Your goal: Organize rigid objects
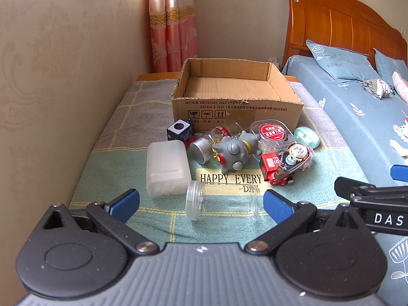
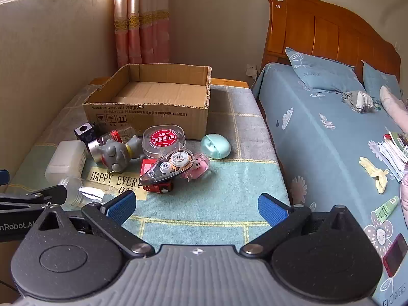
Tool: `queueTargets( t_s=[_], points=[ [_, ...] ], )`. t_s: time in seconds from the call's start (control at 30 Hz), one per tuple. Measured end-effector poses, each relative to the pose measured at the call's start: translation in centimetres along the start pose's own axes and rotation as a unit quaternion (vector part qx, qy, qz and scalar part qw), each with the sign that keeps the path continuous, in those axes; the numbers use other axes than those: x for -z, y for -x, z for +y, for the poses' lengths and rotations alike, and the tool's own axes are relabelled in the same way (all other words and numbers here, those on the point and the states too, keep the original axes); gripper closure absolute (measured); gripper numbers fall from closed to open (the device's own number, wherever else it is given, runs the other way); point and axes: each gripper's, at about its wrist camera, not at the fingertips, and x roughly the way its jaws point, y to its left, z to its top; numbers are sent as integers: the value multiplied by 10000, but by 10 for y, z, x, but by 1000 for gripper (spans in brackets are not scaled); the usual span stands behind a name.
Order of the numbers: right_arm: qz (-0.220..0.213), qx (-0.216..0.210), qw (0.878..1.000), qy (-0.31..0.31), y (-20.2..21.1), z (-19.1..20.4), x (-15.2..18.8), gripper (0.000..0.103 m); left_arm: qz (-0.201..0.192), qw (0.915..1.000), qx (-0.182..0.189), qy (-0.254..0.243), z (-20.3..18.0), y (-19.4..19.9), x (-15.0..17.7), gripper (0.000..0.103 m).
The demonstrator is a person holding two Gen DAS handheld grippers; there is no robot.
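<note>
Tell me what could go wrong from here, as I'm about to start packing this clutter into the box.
The clear jar lies on its side between the open left gripper fingers; it may roll or slip when squeezed. The correction tape rests on top of the red toy car, so lifting either could topple the other. The pile sits tight against the cardboard box, so reaching for the grey figure may knock its neighbours.

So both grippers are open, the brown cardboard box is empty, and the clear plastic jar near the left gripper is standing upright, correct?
Not quite: the clear plastic jar lies on its side, as the left wrist view shows. The rest holds: left gripper and right gripper are open, and the brown cardboard box is empty.
</note>
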Motion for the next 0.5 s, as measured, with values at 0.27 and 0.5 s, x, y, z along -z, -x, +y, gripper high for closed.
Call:
queueTargets(
  t_s=[0.27,0.5],
  points=[
    [-69,71,9999,100,3,5,-3,0,-42,9999,56,98,4,0,0,1],
    [-105,72,9998,180,8,8,-4,0,-30,9999,66,84,5,-3,0,1]
  ],
)
